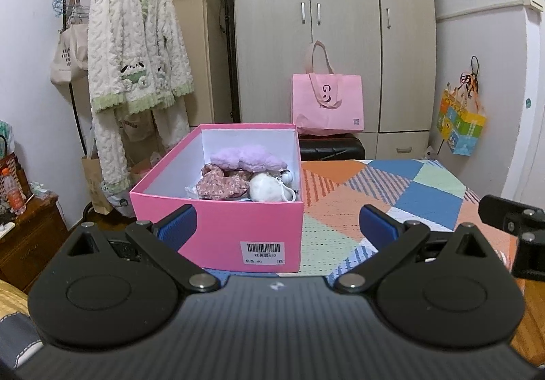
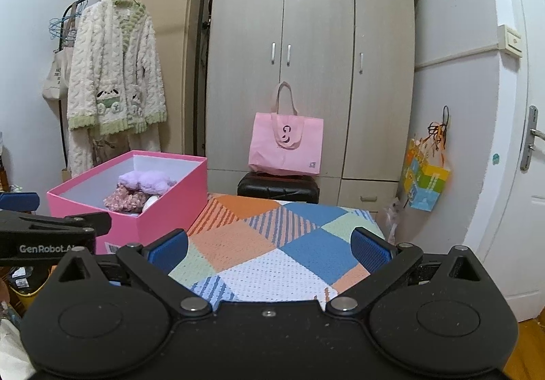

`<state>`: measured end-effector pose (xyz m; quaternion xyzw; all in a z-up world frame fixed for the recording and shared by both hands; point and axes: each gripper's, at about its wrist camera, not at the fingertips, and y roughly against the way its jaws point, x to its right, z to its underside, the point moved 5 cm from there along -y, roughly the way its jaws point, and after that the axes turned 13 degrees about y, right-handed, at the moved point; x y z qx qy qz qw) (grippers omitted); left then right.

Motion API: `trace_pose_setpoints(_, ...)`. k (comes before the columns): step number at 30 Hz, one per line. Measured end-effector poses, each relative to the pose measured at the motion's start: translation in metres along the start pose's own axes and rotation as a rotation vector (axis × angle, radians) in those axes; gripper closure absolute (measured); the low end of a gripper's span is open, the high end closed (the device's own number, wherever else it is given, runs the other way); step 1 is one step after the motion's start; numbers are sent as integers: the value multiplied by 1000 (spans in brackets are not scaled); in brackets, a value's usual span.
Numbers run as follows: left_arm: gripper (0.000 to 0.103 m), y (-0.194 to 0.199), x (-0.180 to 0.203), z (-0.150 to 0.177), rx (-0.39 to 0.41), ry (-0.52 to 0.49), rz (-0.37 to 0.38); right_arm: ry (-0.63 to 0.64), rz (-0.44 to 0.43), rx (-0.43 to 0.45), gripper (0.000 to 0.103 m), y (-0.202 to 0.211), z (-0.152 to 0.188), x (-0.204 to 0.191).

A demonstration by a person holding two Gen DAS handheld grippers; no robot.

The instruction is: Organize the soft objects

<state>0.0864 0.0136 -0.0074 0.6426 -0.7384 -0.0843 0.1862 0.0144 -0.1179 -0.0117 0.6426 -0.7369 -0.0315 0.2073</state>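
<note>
Soft objects lay gathered inside the pink box (image 1: 218,230), which stood at the left edge of the patchwork blanket (image 1: 391,196): a lilac plush piece (image 1: 248,158) toward the back wall, a floral fabric item (image 1: 221,187) in front of it, and a white plush ball (image 1: 267,189) near the right wall. The rest of the blanket looked bare in both views. The left gripper (image 1: 277,226) faced the box's near wall with its fingers spread wide and empty; the right gripper (image 2: 269,248) hovered over the blanket, likewise wide and holding nothing. Sorting seemed largely done. Any tidying would best come from above the rim, pinching gently at a plush's middle so nothing snagged the neighbouring pieces or dragged the light box.
</note>
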Motion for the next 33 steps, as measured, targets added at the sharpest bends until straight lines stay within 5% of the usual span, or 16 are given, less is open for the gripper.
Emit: trace_pose_setpoints(33,0,0,-2,7,-66,-5,-9,-43,-30,-89,0,-14,14,9)
